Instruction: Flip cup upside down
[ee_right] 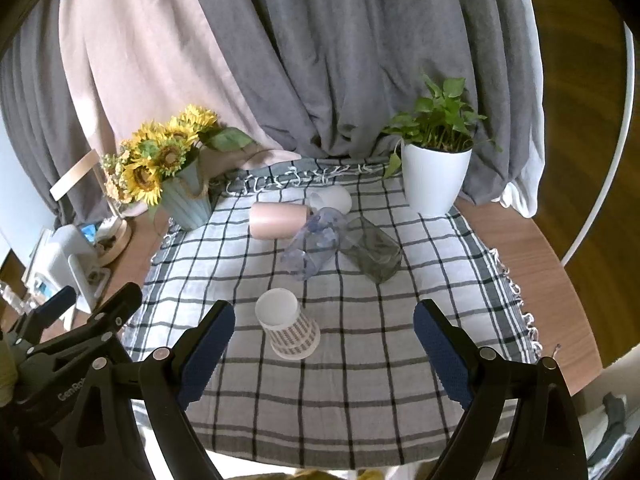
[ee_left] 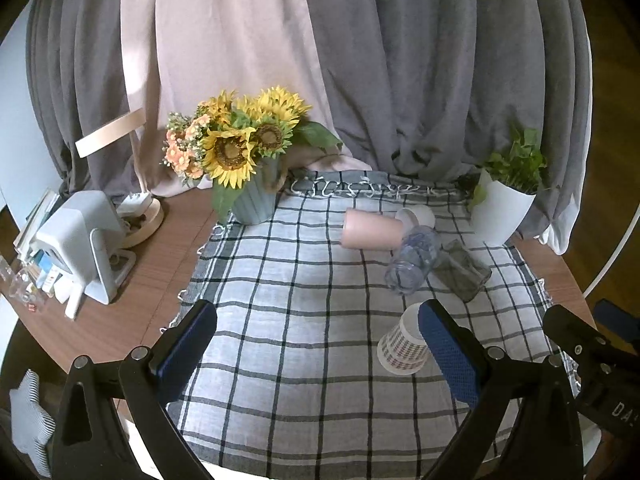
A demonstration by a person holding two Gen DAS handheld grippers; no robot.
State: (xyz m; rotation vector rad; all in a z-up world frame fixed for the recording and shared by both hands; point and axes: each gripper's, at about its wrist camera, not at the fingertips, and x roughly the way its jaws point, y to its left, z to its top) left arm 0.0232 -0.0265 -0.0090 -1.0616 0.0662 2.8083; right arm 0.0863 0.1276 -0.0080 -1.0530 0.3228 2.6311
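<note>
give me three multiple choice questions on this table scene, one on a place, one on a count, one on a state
1. Where is the white plant pot?
A. far right corner of the checked cloth
B. beside the sunflower vase
C. between the tool fingers

2. How many cups lie on their sides in the far cluster?
A. two
B. four
C. six

3. How does the patterned paper cup stand?
A. on its side
B. mouth up
C. mouth down

Answers: 1 A, the pot sits at the cloth's far right edge. 2 B, the pink cup, white cup, clear bluish cup and grey glass. 3 C, its closed base faces up and its wide rim meets the cloth.
</note>
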